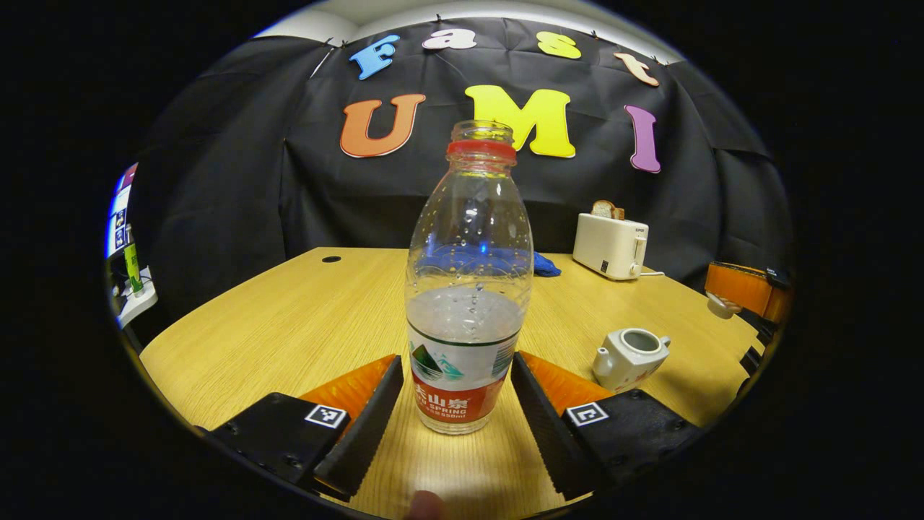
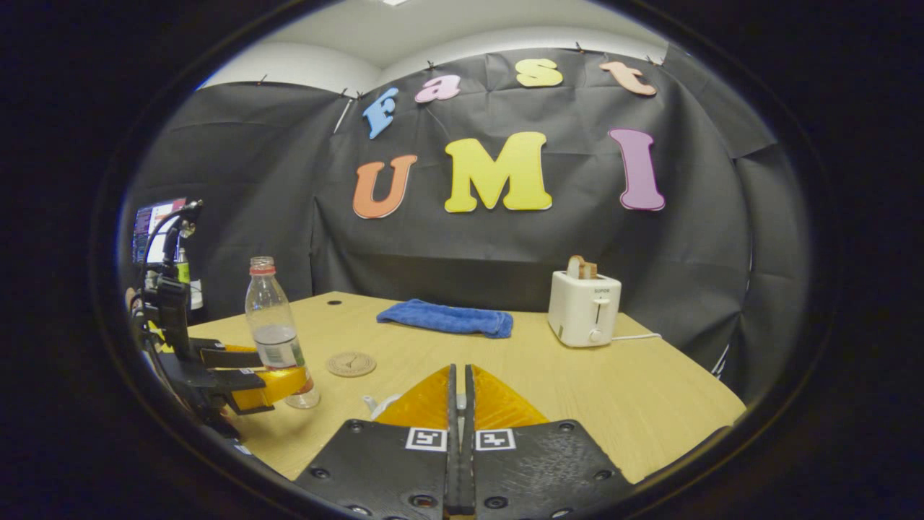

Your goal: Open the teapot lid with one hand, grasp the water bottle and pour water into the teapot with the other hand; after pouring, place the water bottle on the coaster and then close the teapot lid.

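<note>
Clearly, at frame centre, my left gripper [image 1: 457, 404] brackets the bottle [image 1: 468, 289] with jaws wide; a crooked squeeze topples it, and my right gripper [image 2: 460, 393] is pressed closed, contents unclear.

The left gripper view sits low over the desk [image 1: 274, 318], close up on the bottle [image 1: 468, 289], facing the back wall, with the teapot [image 1: 630, 357] off to its right. The right gripper view rides higher and farther back, perhaps above the teapot, facing the same wall. Both take in the bottle, the towel [image 2: 446, 318] and the toaster [image 2: 583, 307] at the far edge.
</note>
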{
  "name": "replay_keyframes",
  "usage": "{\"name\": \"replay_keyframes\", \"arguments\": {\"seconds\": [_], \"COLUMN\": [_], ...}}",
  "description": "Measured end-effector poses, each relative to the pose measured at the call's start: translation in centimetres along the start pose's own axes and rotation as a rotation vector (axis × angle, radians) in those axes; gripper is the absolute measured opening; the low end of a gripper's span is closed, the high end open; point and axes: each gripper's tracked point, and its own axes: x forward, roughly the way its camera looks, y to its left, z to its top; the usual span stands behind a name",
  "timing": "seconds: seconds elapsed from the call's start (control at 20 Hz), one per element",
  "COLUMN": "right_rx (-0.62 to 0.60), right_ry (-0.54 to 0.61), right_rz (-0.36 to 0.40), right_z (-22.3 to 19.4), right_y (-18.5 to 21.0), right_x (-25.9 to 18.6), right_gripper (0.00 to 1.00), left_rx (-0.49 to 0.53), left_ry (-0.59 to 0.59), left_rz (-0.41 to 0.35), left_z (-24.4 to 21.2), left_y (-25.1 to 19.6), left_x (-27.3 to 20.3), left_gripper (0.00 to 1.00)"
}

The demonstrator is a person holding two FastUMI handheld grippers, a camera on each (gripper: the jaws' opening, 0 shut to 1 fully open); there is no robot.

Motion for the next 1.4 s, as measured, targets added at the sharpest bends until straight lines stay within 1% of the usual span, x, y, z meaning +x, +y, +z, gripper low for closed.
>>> {"name": "replay_keyframes", "arguments": {"seconds": [0.1, 0.2, 0.3, 0.4, 0.55, 0.65, 0.75, 0.9, 1.2, 1.4], "right_rx": [0.003, 0.008, 0.011, 0.011, 0.016, 0.016, 0.014, 0.008, 0.013, 0.019], "right_ry": [0.006, 0.005, 0.001, -0.003, -0.002, -0.001, 0.003, 0.003, 0.004, 0.015], "right_rz": [-0.001, 0.000, -0.001, -0.004, -0.006, -0.013, -0.019, -0.020, -0.026, -0.027], "right_z": [-0.2, -0.3, -0.2, -0.1, -0.2, -0.2, -0.4, -0.5, -0.9, -1.7], "right_y": [-0.2, -0.5, -1.0, -1.5, -2.4, -3.2, -4.0, -4.6, -6.2, -7.0], "right_x": [-0.2, -0.4, -0.6, -0.8, -1.2, -1.4, -1.6, -1.9, -2.7, -3.1], "right_gripper": [0.00, 0.00, 0.00, 0.00, 0.00, 0.00, 0.00, 0.00, 0.00, 0.00], "left_rx": [0.010, 0.028, 0.069, 0.148, 0.303, 0.458, 0.573, 0.717, 1.089, 1.267], "left_ry": [-0.003, 0.007, 0.032, 0.043, 0.045, 0.035, 0.029, 0.043, 0.072, 0.064], "left_rz": [0.002, 0.002, 0.031, 0.057, 0.097, 0.107, 0.127, 0.134, 0.180, 0.228], "left_z": [0.1, 0.1, 0.2, 0.7, 1.9, 3.1, 4.0, 4.4, 4.0, 4.3], "left_y": [-0.1, -0.1, 0.3, 0.7, 1.1, 1.4, 1.9, 1.6, 1.1, 0.9], "left_x": [0.0, 0.1, 0.0, -0.1, -0.4, -0.7, -0.7, -0.7, -0.1, 0.3], "left_gripper": [0.86, 0.81, 0.80, 0.79, 0.78, 0.78, 0.77, 0.76, 0.76, 0.76]}}
